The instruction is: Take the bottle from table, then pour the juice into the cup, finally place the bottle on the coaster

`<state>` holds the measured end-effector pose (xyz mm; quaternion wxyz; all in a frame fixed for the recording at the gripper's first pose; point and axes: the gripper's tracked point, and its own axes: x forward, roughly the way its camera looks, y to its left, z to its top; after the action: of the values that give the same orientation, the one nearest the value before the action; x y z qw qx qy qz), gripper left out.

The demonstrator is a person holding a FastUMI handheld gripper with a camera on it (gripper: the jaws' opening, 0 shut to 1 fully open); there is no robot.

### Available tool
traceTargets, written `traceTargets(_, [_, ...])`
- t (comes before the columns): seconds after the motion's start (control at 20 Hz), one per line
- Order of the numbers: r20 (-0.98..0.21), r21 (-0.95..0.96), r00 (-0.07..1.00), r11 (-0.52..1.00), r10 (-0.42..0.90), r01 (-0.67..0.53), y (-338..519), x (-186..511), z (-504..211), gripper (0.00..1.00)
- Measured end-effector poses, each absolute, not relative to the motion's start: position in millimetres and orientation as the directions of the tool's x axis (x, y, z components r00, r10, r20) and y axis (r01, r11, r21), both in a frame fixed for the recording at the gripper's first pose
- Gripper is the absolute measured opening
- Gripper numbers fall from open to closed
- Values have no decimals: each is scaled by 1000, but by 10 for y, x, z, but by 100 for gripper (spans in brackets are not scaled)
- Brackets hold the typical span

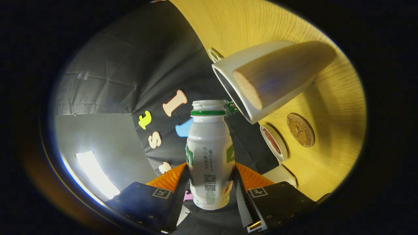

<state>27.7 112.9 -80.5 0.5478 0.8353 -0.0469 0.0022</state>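
Observation:
My gripper [210, 184] is shut on a white plastic bottle [209, 143] with a green neck ring and green label; both fingers press on its lower body. The bottle has no cap. The whole view is rolled, so the wooden table [339, 98] stands off to one side. The bottle's open mouth lies close beside the rim of a white cup [254, 52], which has a thick wooden handle [281, 68]. A round cork coaster [300, 129] lies on the table just past the cup. No juice can be seen flowing.
A small white round dish [273, 142] with a red inside sits beside the coaster, near the table edge. Another white object [281, 174] shows beyond one finger. A small green-rimmed disc [214, 54] lies behind the cup. The black cloth wall backs the scene.

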Motion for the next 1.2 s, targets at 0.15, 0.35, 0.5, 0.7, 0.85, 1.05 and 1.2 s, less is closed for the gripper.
traceTargets(0.15, [51,940,997,-336,-52,-66,1188,312,-815,71])
traceTargets(0.35, [-37,998,997,56,61,34,1405,436,-1011,71])
traceTargets(0.5, [-80,941,994,334,78,50,1371,422,-1137,71])
traceTargets(0.7, [-127,837,989,544,79,64,1306,433,-1253,71])
traceTargets(0.85, [-170,718,984,691,60,82,1270,520,-1377,71])
traceTargets(1.05, [-231,453,973,886,8,100,1208,657,-1436,71])
traceTargets(1.2, [-256,266,966,959,-23,94,1239,766,-1427,71])
